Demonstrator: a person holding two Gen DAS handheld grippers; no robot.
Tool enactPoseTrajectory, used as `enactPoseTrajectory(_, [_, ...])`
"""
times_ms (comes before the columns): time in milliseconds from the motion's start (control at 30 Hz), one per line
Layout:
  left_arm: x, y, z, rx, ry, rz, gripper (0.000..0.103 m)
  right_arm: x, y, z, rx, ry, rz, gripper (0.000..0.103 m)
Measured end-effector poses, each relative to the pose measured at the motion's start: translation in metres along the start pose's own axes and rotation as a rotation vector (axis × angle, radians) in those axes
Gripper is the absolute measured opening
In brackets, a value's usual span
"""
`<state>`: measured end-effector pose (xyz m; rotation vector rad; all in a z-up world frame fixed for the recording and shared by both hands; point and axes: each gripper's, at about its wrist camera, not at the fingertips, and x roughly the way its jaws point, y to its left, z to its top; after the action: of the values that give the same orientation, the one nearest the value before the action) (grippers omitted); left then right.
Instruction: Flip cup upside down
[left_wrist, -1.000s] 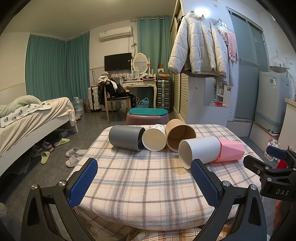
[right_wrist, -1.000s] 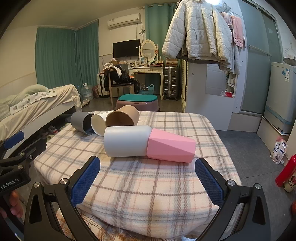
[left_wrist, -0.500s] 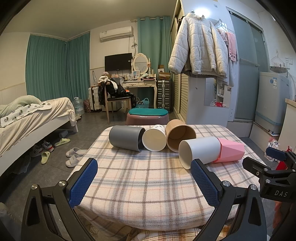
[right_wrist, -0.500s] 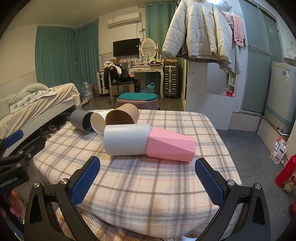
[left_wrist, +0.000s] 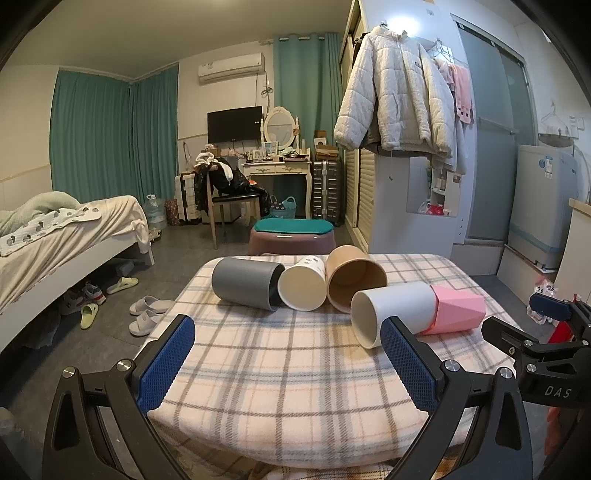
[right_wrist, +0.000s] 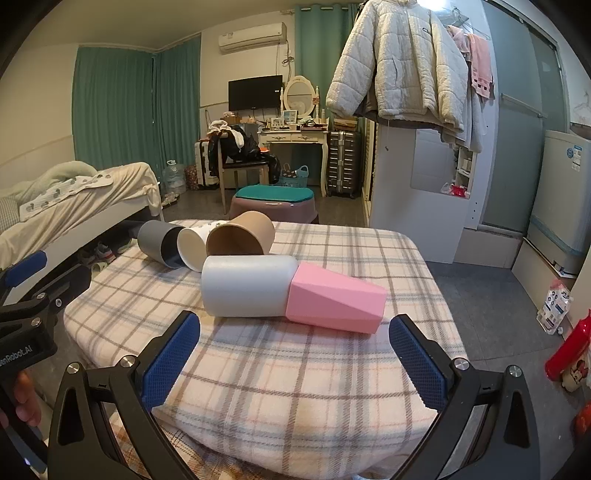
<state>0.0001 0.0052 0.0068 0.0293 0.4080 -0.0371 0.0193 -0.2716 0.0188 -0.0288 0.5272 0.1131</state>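
Note:
Several cups lie on their sides on a plaid-covered table (left_wrist: 280, 373): a grey cup (left_wrist: 245, 282), a cream paper cup (left_wrist: 303, 286), a brown paper cup (left_wrist: 352, 278), a white cup (left_wrist: 393, 310) and a pink faceted cup (left_wrist: 458, 310). In the right wrist view the white cup (right_wrist: 247, 291) and the pink cup (right_wrist: 334, 301) lie end to end just ahead. My left gripper (left_wrist: 291, 363) is open and empty near the table's front edge. My right gripper (right_wrist: 293, 360) is open and empty, short of the pink cup.
A bed (left_wrist: 62, 236) stands at the left with slippers (left_wrist: 146, 312) on the floor. A stool (left_wrist: 291, 236) is behind the table, a wardrobe with a hanging jacket (left_wrist: 400, 99) at the right. A red bottle (right_wrist: 567, 349) stands on the floor at right.
The right wrist view has shifted slightly closer to the white and pink cups. The left gripper has barely moved. No cup has moved.

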Motion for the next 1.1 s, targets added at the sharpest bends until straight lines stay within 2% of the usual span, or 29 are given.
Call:
enactPoseTrajectory(167, [0.004, -0.003, 0.005, 0.008, 0.002, 0.005, 0.103, 0.008, -0.007, 0.010, -0.037, 0.024, 0.017, 0.103])
enactPoseTrajectory(367, [0.020, -0.013, 0.013, 0.018, 0.024, 0.029, 0.103, 0.028, -0.027, 0.022, -0.195, 0.055, 0.033, 0.103])
enactPoseTrajectory(500, [0.037, -0.015, 0.009, 0.002, 0.056, 0.043, 0.103, 0.055, -0.043, 0.025, -0.403, 0.126, 0.087, 0.103])
enactPoseTrajectory(600, [0.052, -0.020, 0.005, 0.009, 0.092, 0.047, 0.103, 0.076, -0.043, 0.028, -0.550, 0.194, 0.158, 0.103])
enactPoseTrajectory(733, [0.067, -0.023, 0.001, 0.025, 0.124, 0.054, 0.103, 0.108, -0.037, 0.031, -0.683, 0.253, 0.208, 0.103])
enactPoseTrajectory(900, [0.082, -0.022, -0.002, 0.018, 0.160, 0.050, 0.103, 0.149, -0.029, 0.026, -0.780, 0.360, 0.232, 0.103])
enactPoseTrajectory(1000, [0.089, -0.022, -0.005, 0.027, 0.175, 0.048, 0.103, 0.160, -0.027, 0.021, -0.784, 0.390, 0.242, 0.101])
enactPoseTrajectory(1100, [0.097, -0.022, -0.006, 0.032, 0.192, 0.038, 0.103, 0.166, -0.028, 0.019, -0.765, 0.420, 0.250, 0.087])
